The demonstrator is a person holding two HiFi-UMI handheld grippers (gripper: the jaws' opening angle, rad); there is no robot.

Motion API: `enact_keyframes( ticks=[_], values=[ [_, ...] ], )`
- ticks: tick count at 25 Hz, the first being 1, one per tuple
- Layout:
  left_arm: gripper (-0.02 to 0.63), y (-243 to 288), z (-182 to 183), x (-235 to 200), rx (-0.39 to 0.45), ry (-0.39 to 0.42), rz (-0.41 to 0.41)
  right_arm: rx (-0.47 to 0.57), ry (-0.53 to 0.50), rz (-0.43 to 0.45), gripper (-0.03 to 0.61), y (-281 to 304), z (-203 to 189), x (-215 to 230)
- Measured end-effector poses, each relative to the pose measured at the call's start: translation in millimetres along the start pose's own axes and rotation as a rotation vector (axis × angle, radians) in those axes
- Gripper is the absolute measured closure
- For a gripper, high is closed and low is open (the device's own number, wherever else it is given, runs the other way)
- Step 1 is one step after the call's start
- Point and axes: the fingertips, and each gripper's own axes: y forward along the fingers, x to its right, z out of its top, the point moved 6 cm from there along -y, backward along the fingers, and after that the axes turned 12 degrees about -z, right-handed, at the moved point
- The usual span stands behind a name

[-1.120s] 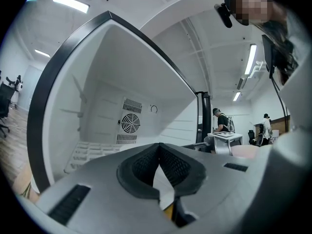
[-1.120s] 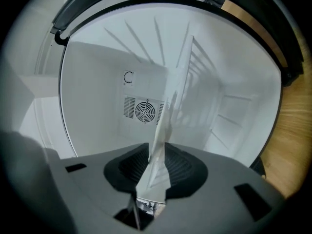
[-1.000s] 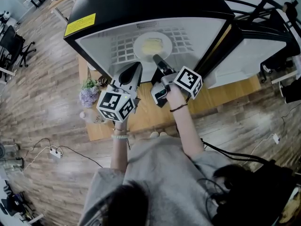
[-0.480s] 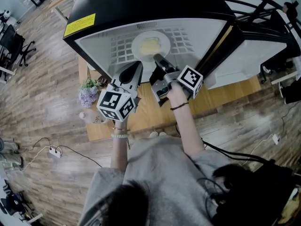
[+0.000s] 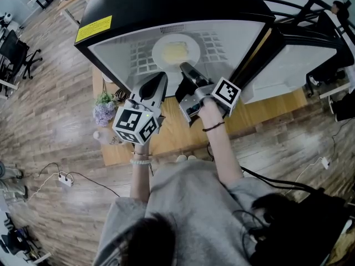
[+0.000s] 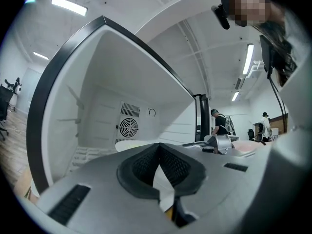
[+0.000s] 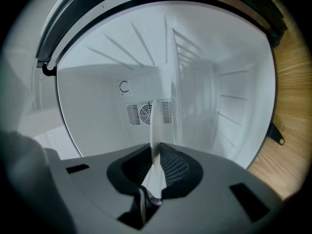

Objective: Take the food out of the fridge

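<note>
A white plate (image 5: 162,53) with a pale yellow piece of food (image 5: 177,52) lies on the wire shelf (image 5: 138,55) inside the open fridge (image 5: 166,4). My right gripper (image 5: 184,68) reaches into the fridge and is shut on the plate's near rim. In the right gripper view the plate (image 7: 157,123) runs edge-on between the pads of the right gripper (image 7: 157,147). My left gripper (image 5: 161,76) hangs just left of it at the fridge's mouth, shut and holding nothing. In the left gripper view, the left gripper (image 6: 158,147) points toward the plate (image 6: 127,144).
The fridge door (image 5: 288,71) stands open at the right. The fridge sits on a wooden platform (image 5: 172,132). Purple flowers (image 5: 104,112) are at the platform's left, a power strip (image 5: 65,179) lies on the floor, and a black bag (image 5: 299,220) is at the lower right.
The right gripper has rolled and its jaws have closed on the plate's rim. The plate has shifted slightly left on the shelf. The left gripper has kept still.
</note>
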Motion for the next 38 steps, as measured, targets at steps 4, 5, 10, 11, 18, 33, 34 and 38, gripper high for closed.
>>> enact_keyframes(
  ticks=[4, 5, 10, 11, 18, 33, 34, 38],
  values=[
    [0.606, -3.6, 1.8, 9.4, 0.006, 0.009, -0.015, -0.009, -0.002, 0.021, 0.534, -9.9, -3.1, -5.7],
    [0.606, -4.6, 2.3, 11.5, 0.007, 0.011, -0.019, -0.01, -0.002, 0.025, 0.532, -12.3, -3.5, -6.6],
    [0.606, -8.6, 5.5, 21.9, 0.011, 0.025, -0.043, -0.019, 0.0, 0.043, 0.532, -23.9, -6.0, -10.4],
    [0.606, -9.1, 6.2, 23.9, 0.012, 0.028, -0.049, -0.022, 0.001, 0.045, 0.532, -26.1, -6.6, -11.0],
    [0.606, -12.8, 11.4, 39.9, 0.015, 0.043, -0.087, -0.036, -0.01, 0.063, 0.532, -42.5, -9.7, -15.5],
    [0.606, -30.2, 18.6, 73.4, 0.012, 0.062, -0.14, -0.064, -0.016, 0.076, 0.532, -80.6, -25.3, -11.5],
    [0.606, -31.4, 18.1, 74.6, 0.01, 0.061, -0.14, -0.065, -0.015, 0.076, 0.532, -82.6, -26.3, -10.5],
    [0.606, -35.0, 15.1, 77.7, 0.009, 0.05, -0.135, -0.07, -0.01, 0.078, 0.532, -89.5, -29.9, -8.0]
  ],
)
